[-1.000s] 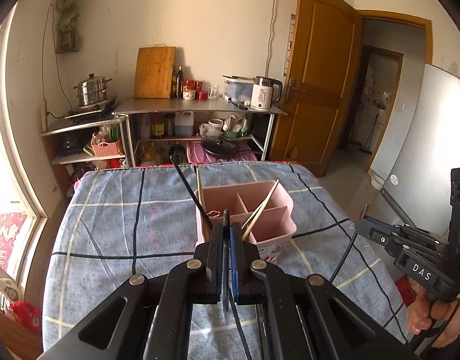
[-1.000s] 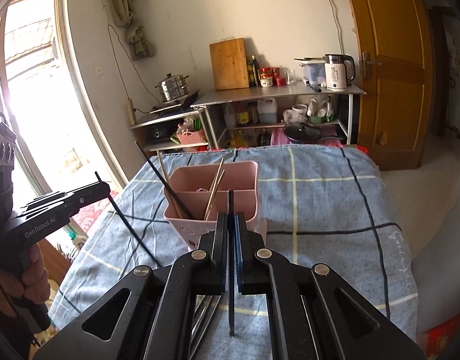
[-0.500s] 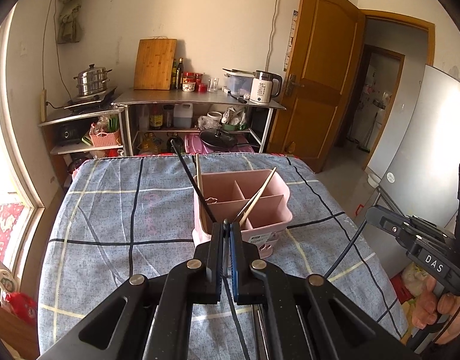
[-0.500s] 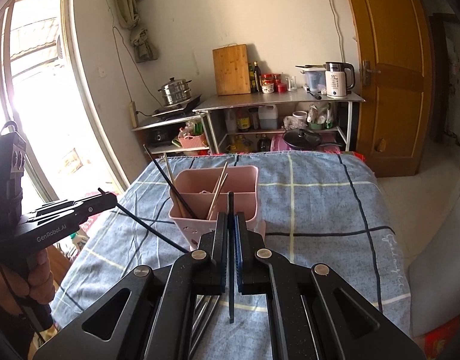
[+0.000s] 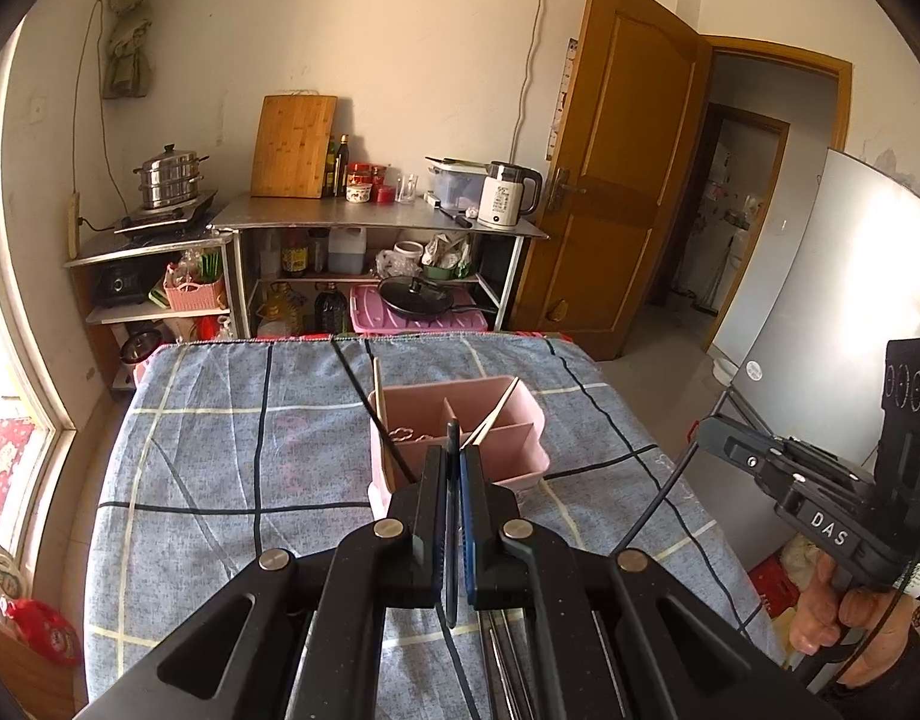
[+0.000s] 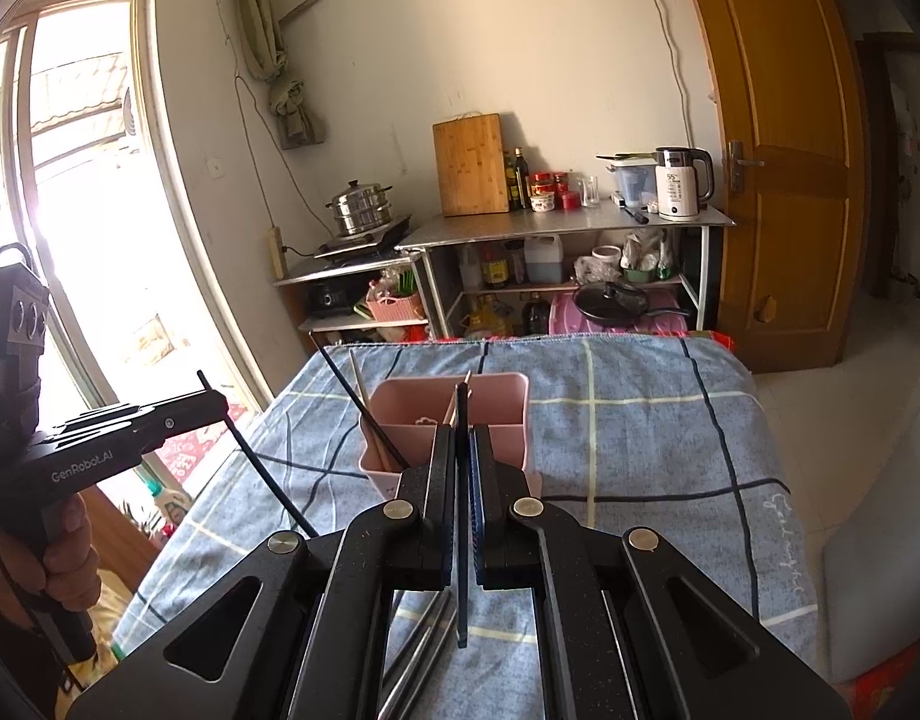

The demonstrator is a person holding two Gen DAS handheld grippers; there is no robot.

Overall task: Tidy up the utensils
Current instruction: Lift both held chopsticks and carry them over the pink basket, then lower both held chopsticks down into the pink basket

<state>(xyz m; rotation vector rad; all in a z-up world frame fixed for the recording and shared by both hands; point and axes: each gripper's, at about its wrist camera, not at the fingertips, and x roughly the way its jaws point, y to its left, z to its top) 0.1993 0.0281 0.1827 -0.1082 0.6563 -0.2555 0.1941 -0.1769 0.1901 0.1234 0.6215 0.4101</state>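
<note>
Grippers are both clamping thin dark utensils right now: the left gripper point(image 5: 453, 462) is pinching a slim black rod, the right gripper point(image 6: 461, 438) another one. Both are hanging above the blue checked tablecloth point(image 5: 219, 450), near the pink organizer point(image 5: 460, 438), which is already holding chopsticks. Looks like the carry step; next up is lining each tip over a compartment before letting go.

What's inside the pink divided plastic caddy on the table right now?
The pink divided plastic caddy holds a long black utensil, one wooden stick at its left and two wooden chopsticks leaning on a divider. Its near compartments are hidden by the tongs.
</note>
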